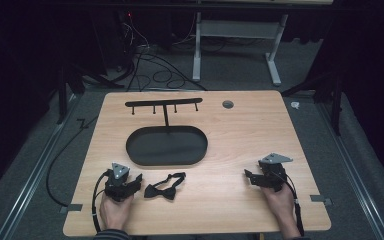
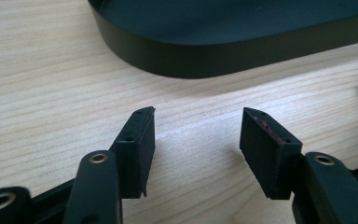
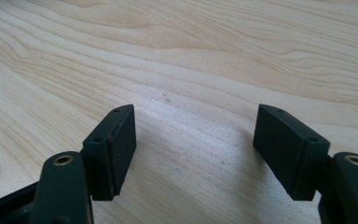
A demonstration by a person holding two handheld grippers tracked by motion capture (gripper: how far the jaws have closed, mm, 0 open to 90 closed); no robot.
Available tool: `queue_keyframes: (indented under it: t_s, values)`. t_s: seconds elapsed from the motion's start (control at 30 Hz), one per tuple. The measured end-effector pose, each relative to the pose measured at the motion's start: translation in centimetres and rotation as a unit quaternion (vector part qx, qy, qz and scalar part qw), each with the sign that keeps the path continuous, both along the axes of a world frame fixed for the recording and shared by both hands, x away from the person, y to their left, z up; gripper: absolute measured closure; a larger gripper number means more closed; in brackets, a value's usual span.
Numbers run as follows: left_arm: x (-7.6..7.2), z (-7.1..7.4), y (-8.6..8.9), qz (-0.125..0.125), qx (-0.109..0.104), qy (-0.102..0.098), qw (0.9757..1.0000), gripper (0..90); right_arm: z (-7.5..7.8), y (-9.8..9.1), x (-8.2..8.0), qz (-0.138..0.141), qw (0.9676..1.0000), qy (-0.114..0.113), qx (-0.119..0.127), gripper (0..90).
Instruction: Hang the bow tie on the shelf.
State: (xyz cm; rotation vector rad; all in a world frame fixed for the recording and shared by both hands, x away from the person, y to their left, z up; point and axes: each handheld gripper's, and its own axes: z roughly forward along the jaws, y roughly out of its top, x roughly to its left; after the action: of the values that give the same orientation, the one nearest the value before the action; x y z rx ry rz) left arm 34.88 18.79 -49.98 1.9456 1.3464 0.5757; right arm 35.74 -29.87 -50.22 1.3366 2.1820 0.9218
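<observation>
High view: bow tie (image 1: 164, 187) flat on worktop (image 1: 230, 145), just beside left tongs (image 1: 138, 181), near tray (image 1: 166, 145) with hanger stand (image 1: 164, 103).
Handling: judged light, soft, limp; best pinched at centre knot.
Left tongs: released, empty.
Right tongs (image 1: 248, 176): released, empty, well apart.
Left gripper view: tray wall (image 2: 223, 53) close ahead.
Right gripper view: bare wood between tongs (image 3: 193, 154).

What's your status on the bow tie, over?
Left gripper and right gripper open, empty. Bow tie flat on table, just beside left gripper. Nothing between them.
</observation>
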Motion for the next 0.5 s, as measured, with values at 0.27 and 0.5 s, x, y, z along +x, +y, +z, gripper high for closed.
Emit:
queue_keyframes:
  t_s: [0.27,0.5]
  values:
    - [-0.3,1.3,-0.4,-0.021,-0.031,-0.002,0.9993,46.7,0.0,0.0,0.0,0.000,1.0000,0.000,0.000,31.5]
    - [-0.4,1.9,-1.0,-0.035,-0.036,-0.001,0.9987,47.4,0.0,0.0,0.0,0.000,1.0000,0.000,0.000,31.5]
